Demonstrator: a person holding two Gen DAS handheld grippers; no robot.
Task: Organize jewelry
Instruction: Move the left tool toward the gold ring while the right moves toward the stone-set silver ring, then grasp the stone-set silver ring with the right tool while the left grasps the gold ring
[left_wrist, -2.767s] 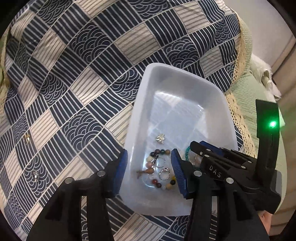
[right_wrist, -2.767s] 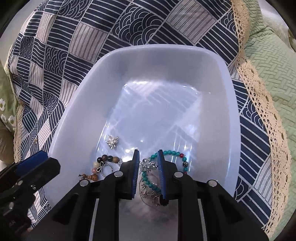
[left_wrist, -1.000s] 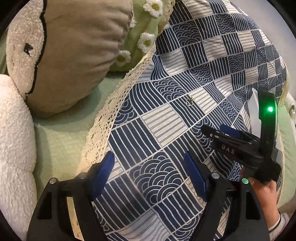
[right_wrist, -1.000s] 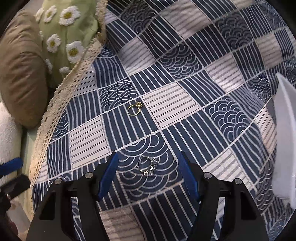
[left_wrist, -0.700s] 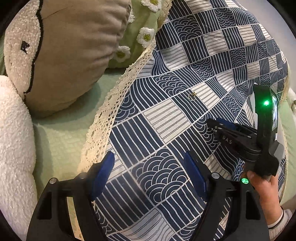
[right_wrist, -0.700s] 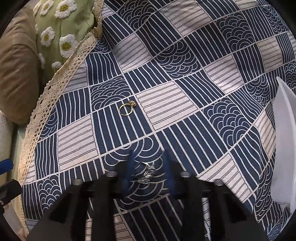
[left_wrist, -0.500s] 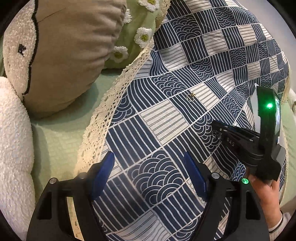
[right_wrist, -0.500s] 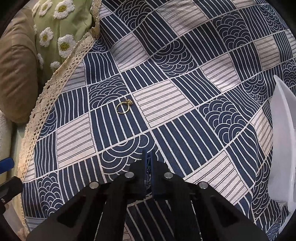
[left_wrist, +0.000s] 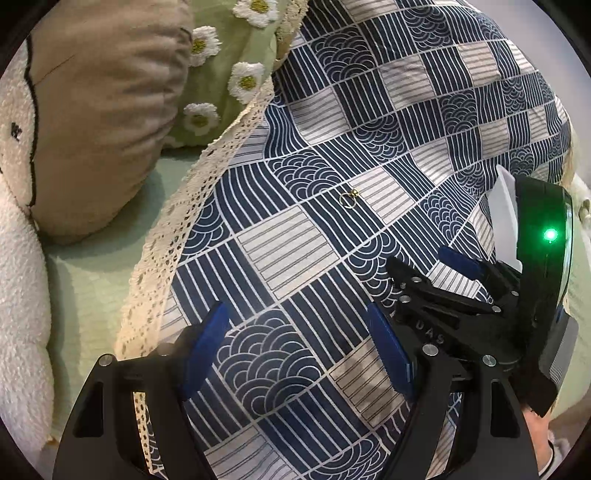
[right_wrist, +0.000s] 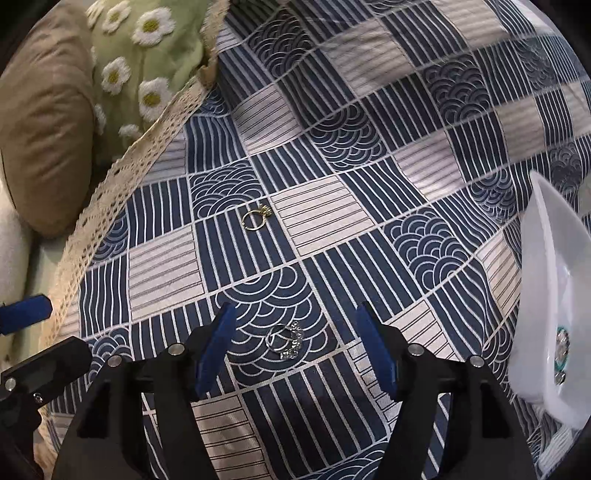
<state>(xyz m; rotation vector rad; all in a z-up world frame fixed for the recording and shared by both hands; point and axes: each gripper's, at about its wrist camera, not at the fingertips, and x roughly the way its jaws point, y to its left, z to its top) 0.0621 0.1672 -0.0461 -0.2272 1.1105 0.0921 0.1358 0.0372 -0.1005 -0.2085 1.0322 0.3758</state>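
Partway done: gold ring (right_wrist: 254, 220) lay loose on the patterned cloth (right_wrist: 369, 155) at far left, and silver ring (right_wrist: 285, 339) lay on the cloth nearer in, both well apart from the white tray (right_wrist: 546, 295) at right, which already held some beaded pieces. Left gripper (left_wrist: 301, 354) was spread wide with nothing between its fingers. Right gripper (right_wrist: 297, 345) was opening, silver ring between the fingers but untouched, so by my read both rings were left to bin.
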